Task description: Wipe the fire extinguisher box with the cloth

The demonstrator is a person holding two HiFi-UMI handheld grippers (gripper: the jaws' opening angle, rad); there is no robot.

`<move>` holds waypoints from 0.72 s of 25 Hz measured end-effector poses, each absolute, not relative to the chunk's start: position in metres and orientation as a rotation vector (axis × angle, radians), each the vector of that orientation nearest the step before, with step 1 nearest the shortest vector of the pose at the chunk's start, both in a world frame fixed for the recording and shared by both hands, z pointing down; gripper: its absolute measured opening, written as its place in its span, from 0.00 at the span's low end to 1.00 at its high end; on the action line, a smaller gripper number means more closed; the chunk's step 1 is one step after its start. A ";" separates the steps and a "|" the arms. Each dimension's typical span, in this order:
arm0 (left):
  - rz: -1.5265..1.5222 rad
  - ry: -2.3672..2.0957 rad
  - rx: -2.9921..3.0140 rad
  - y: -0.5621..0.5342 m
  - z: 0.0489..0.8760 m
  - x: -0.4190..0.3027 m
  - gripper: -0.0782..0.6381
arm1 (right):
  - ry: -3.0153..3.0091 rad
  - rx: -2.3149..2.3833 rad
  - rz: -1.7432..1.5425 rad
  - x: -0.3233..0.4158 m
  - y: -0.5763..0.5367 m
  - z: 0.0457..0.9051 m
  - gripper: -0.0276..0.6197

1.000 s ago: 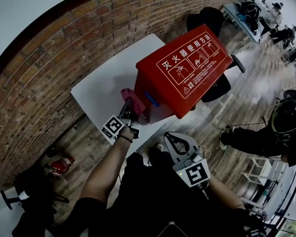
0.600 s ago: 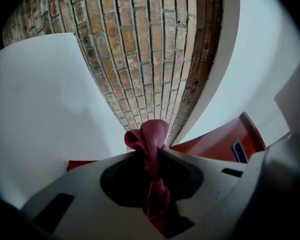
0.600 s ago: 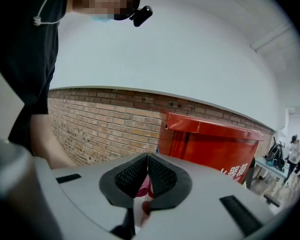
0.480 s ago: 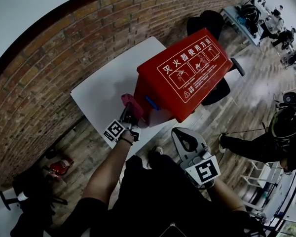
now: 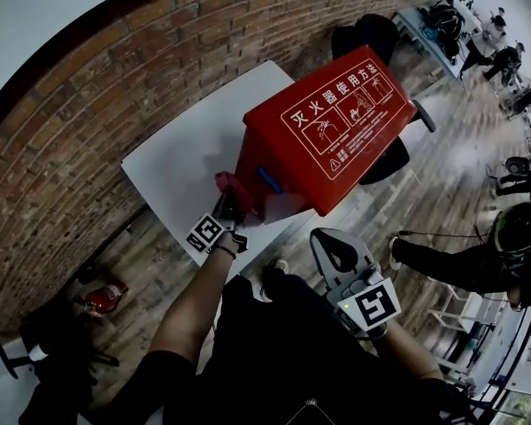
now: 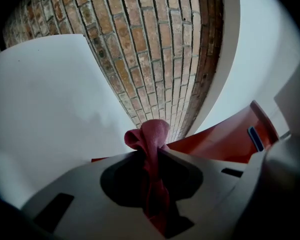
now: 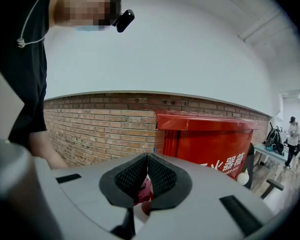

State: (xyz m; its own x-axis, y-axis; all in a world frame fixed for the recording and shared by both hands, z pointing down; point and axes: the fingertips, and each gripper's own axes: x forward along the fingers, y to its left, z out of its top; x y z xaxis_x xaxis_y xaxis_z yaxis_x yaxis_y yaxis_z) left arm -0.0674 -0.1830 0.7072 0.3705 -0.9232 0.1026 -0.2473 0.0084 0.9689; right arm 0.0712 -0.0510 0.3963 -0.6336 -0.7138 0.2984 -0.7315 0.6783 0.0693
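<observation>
The red fire extinguisher box [image 5: 329, 131] with white print stands on a white table [image 5: 186, 162]; it also shows in the right gripper view [image 7: 210, 136] and at the lower right of the left gripper view [image 6: 225, 141]. My left gripper [image 5: 223, 209] is shut on a pink cloth [image 5: 228, 184], held at the box's near left corner. In the left gripper view the cloth [image 6: 151, 154] bunches out between the jaws. My right gripper [image 5: 329, 248] hangs low, off the table and apart from the box; its jaws meet with nothing between them [image 7: 146, 171].
A brick wall [image 5: 115, 69] runs behind the table. A black office chair [image 5: 376, 38] stands behind the box. A person in dark clothes [image 5: 478, 246] crouches on the wooden floor at the right. Dark gear and a red object [image 5: 102, 297] lie on the floor at the left.
The left gripper with the cloth has stayed at the box's corner, shifting slightly left. The right gripper has moved a little to the right and down.
</observation>
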 end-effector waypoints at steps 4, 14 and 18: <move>-0.707 -1.144 1.487 -0.182 0.722 -0.067 0.28 | -2.563 1.159 0.090 0.074 -0.048 0.401 0.07; -0.580 -1.213 1.479 -0.180 0.757 -0.069 0.28 | -2.510 1.205 0.121 0.087 -0.045 0.412 0.07; -0.530 -1.232 1.467 -0.175 0.772 -0.069 0.28 | -2.507 1.204 0.133 0.085 -0.043 0.414 0.07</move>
